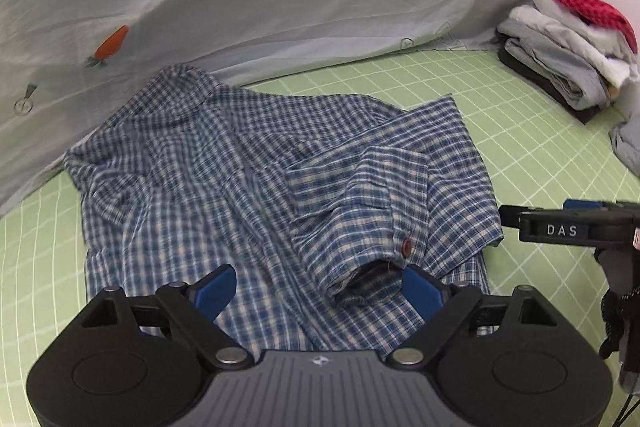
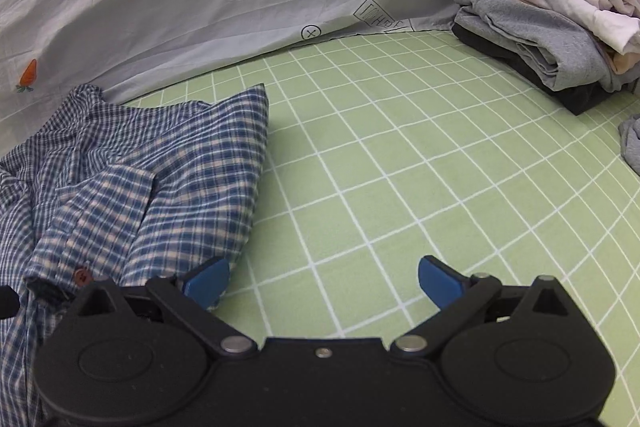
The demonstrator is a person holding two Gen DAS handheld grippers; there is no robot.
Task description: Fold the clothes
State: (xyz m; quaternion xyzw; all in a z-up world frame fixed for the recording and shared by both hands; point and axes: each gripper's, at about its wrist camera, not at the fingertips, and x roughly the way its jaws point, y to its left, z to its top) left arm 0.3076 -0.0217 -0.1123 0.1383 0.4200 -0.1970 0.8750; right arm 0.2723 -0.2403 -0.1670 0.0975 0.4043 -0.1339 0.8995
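Shirt (image 1: 248, 187) directly under left tool (image 1: 318, 287), jaws wide, empty; right tool (image 2: 322, 281), wide, empty, over bare bed (image 2: 400, 167) beside shirt's edge.

The left gripper (image 1: 320, 291) points steeply downward, its jaws wide apart and empty. The right gripper (image 2: 322, 283) is angled down likewise, fully spread.

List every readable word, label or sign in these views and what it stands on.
"DAS": white letters on the right gripper.
Boxed lettering on the grey sheet: too blurred to read.
Circled crosses printed on that sheet: signs, not words.
Small emblem on the left gripper's body: no letters.
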